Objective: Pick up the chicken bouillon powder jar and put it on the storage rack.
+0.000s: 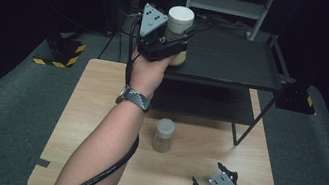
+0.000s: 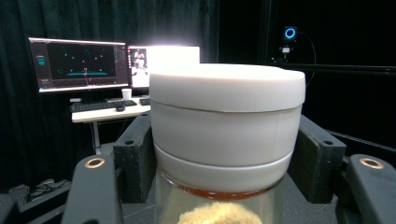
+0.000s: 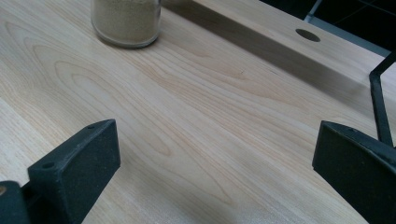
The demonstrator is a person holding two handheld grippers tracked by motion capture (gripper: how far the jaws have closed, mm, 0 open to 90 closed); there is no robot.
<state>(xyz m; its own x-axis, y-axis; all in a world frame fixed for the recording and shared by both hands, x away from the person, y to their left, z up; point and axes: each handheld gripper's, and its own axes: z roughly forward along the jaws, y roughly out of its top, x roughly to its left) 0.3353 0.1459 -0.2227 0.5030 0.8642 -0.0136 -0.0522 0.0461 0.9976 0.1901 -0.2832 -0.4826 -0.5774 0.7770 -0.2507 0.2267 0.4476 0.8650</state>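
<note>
My left gripper (image 1: 174,43) clasps a white-lidded jar (image 1: 180,24) of tan powder, held up at the near left edge of the black shelf (image 1: 239,59) at the far side. A second jar (image 1: 163,134) stands mid-table (image 1: 98,112). My right gripper (image 1: 211,179), jaws spread and empty, rests near the table's near right corner.

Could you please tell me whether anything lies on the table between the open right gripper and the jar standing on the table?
Nothing does. In the right gripper view, bare wood runs from the right gripper up to the jar; the high view agrees.
</note>
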